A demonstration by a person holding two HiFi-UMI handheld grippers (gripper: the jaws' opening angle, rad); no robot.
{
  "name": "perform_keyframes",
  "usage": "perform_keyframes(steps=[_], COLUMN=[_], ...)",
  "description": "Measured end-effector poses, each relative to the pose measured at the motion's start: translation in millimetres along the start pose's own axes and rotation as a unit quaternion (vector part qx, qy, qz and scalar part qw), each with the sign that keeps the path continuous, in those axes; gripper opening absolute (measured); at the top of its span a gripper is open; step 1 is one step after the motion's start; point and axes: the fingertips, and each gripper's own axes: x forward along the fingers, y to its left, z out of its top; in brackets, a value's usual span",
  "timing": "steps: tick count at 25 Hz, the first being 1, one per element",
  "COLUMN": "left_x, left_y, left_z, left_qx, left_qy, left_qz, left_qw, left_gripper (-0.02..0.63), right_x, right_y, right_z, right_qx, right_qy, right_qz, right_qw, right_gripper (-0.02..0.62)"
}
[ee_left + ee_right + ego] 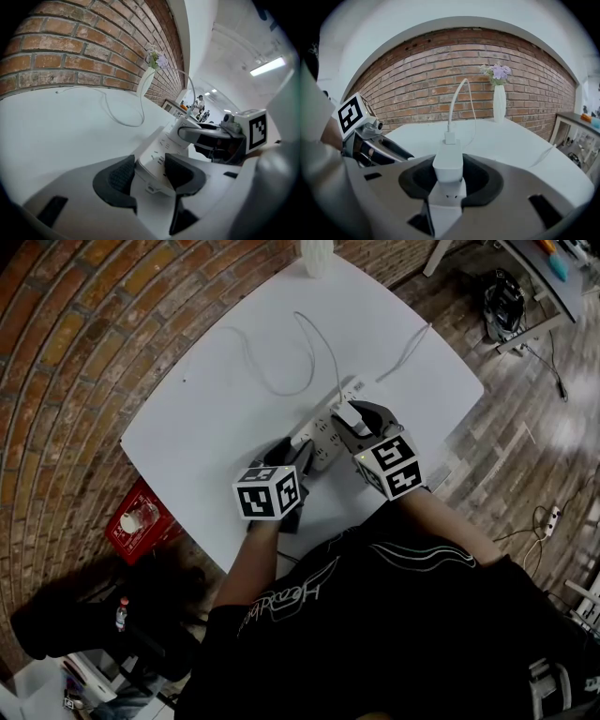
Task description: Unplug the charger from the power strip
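**Two-gripper hold just before the charger is pulled**

We are viewing the white rectangular plastic power strip (pixel 317 439) lying near the middle of the white table (pixel 216 409) in the head view. The small white block-shaped charger (pixel 448 161) is still sitting in a socket of it. The left gripper (pixel 150 171) is clamping the near end of the strip, with one dark pad pressing on each long edge. The right gripper (pixel 450 180) is standing partly closed around the charger body, squeezing its two sides. The thin white cable (pixel 454 105) is rising from the charger's top.

We are judging three risks. If the left hold slackens, the strip is likely to lift with the charger. A slanted pull could bind the pins in the socket. The smooth charger shell could slide out of the pads.

We are reading no brand on the charger or the strip. Pale script on the person's dark shirt (pixel 291 592) is staying illegible, and the marker cubes (pixel 269 491) are carrying only black-and-white patterns.
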Motion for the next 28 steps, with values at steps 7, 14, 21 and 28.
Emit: perform_keyframes(steps=[7, 14, 21, 28], left_x=[0.1, -0.5, -0.5, 0.1], left_y=[0.9, 1.1, -0.8, -1.8], left_z=[0.2, -0.5, 0.5, 1.1], left_qx=[0.005, 0.005, 0.01, 0.015], left_qy=[-0.002, -0.002, -0.006, -0.009], left_qz=[0.001, 0.001, 0.003, 0.005], left_qw=[1.0, 1.0, 0.9999, 0.9998], left_gripper=[0.201, 0.201, 0.201, 0.202], right_x=[0.0, -0.6, -3.1, -4.4], right_y=[3.7, 1.0, 4.2, -4.4], right_z=[0.0, -1.3, 0.3, -2.5], right_qx=[-0.034, 0.006, -0.037, 0.033], right_qy=[0.009, 0.008, 0.013, 0.008], right_qz=[-0.027, -0.008, -0.03, -0.007], right_qw=[0.999, 1.0, 0.999, 0.999], right_gripper=[0.121, 0.123, 0.121, 0.124])
